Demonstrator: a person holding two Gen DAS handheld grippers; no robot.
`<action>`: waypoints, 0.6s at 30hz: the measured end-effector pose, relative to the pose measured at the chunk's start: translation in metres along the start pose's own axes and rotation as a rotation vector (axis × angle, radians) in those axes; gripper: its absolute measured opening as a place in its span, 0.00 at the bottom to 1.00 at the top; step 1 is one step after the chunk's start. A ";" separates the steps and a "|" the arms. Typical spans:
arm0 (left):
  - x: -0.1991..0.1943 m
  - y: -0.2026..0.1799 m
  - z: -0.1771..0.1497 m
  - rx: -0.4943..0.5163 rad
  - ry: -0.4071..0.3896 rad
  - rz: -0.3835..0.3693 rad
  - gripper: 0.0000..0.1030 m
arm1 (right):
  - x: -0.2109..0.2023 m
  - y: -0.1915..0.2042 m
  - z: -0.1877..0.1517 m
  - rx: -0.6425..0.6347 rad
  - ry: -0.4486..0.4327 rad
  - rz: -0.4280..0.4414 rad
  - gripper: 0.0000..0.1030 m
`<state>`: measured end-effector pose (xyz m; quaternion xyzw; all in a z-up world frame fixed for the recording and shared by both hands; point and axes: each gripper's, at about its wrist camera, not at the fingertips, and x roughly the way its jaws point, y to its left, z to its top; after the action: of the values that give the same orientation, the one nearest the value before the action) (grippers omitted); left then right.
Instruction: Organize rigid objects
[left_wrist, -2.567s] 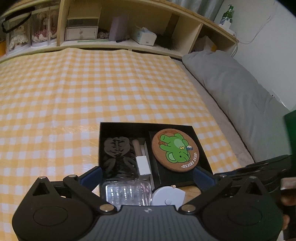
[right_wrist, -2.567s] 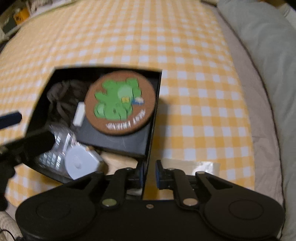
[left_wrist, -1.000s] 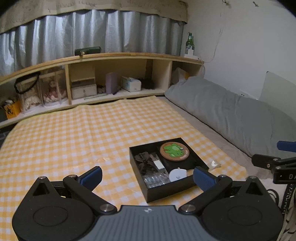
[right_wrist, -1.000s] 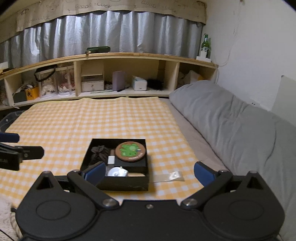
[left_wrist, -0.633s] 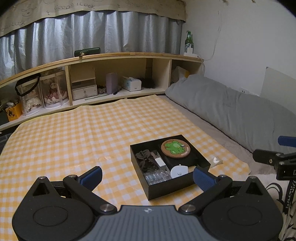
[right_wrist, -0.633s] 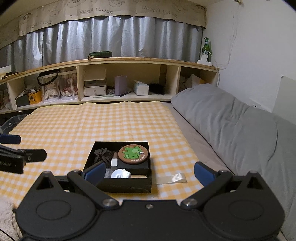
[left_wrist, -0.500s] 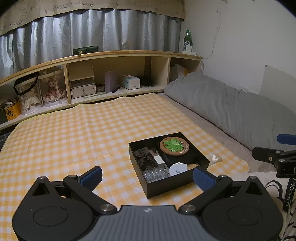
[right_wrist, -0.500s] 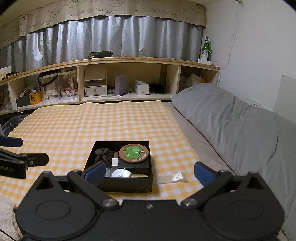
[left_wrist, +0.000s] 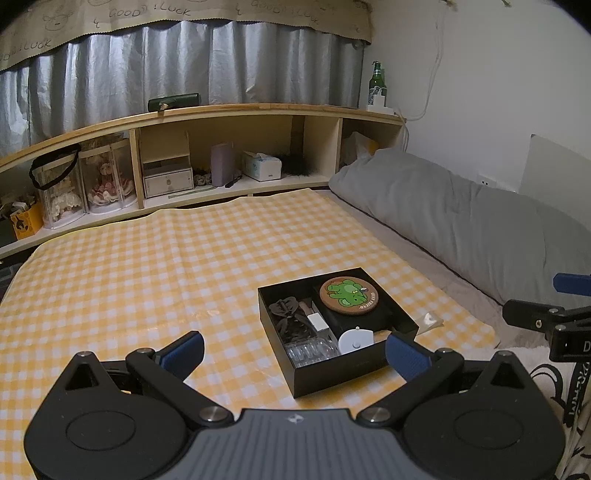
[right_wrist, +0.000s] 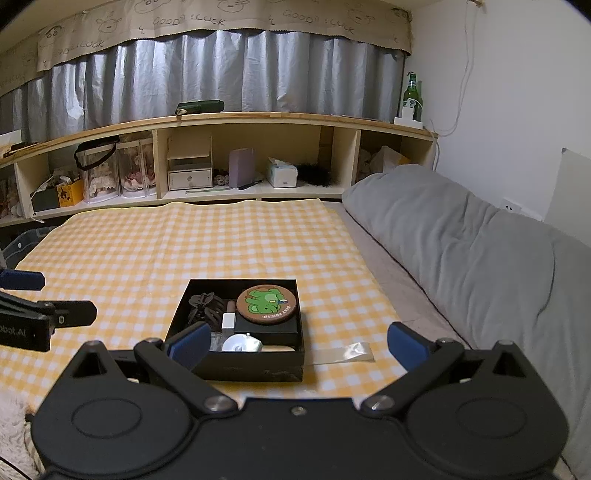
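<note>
black box (right_wrist: 236, 363) w/ frog coaster (right_wrist: 266, 303) sits on checked bedcover (left_wrist: 147, 258); grey pillow (right_wrist: 461, 240) beside; left hand-held gripper (left_wrist: 293, 350) & right hand-held gripper (right_wrist: 295, 345) both released, empty.

Both views are dim and warm-toned, lit by indoor light that seems to come from overhead, since the black box (right_wrist: 236, 363) throws only a short, soft shadow on the checked cloth (right_wrist: 184, 243). Focus is sharp with no motion blur. Fisheye distortion bows the far shelf (left_wrist: 221, 114), and the corners go black.
</note>
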<state>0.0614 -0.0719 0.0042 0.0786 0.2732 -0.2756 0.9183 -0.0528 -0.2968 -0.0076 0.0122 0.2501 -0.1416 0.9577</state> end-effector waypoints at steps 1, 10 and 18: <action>0.000 0.000 0.000 0.002 0.001 -0.001 1.00 | 0.000 0.000 0.000 0.000 0.000 0.001 1.00; -0.001 0.002 0.001 0.005 -0.004 -0.001 1.00 | 0.000 0.000 0.000 0.002 -0.002 -0.001 1.00; -0.002 0.002 0.002 0.013 -0.013 0.005 1.00 | -0.001 0.000 0.000 0.004 -0.006 -0.003 1.00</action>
<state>0.0621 -0.0698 0.0072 0.0836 0.2654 -0.2756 0.9201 -0.0536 -0.2969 -0.0075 0.0132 0.2472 -0.1438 0.9582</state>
